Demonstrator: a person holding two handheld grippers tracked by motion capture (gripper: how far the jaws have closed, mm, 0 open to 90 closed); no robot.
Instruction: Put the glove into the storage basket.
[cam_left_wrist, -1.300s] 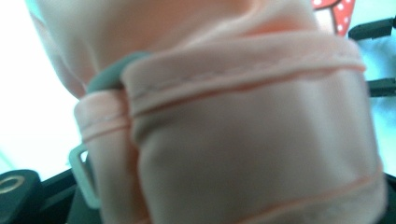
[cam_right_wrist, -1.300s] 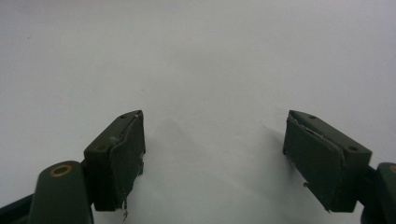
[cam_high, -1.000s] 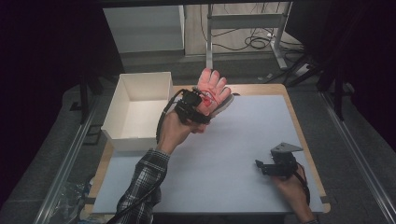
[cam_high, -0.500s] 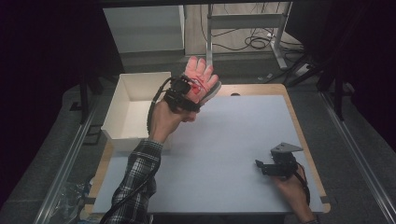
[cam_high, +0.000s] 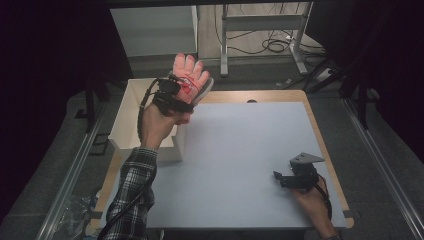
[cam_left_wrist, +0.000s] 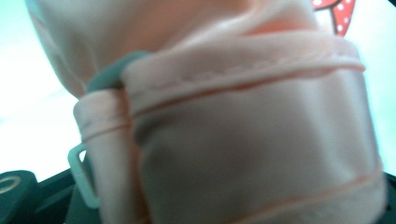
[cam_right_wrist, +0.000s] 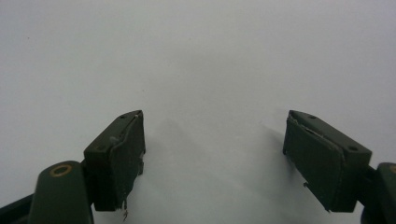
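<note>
One pink glove (cam_high: 191, 79) is pinched in the raised left gripper (cam_high: 172, 95), above one white box (cam_high: 131, 117). The right gripper (cam_high: 287, 179) rests on the table (cam_high: 240, 150), jaws spread, empty.

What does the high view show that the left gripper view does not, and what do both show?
High view alone: the open white rectangular box at the table's left edge, the pale blue table mat, the left gripper lifted above the box, and the right gripper low over the mat.

Left gripper view alone: stitched seams and a grey loop on the cuff.

Both: the pink fabric glove with red dotted trim, held by the left gripper.
</note>
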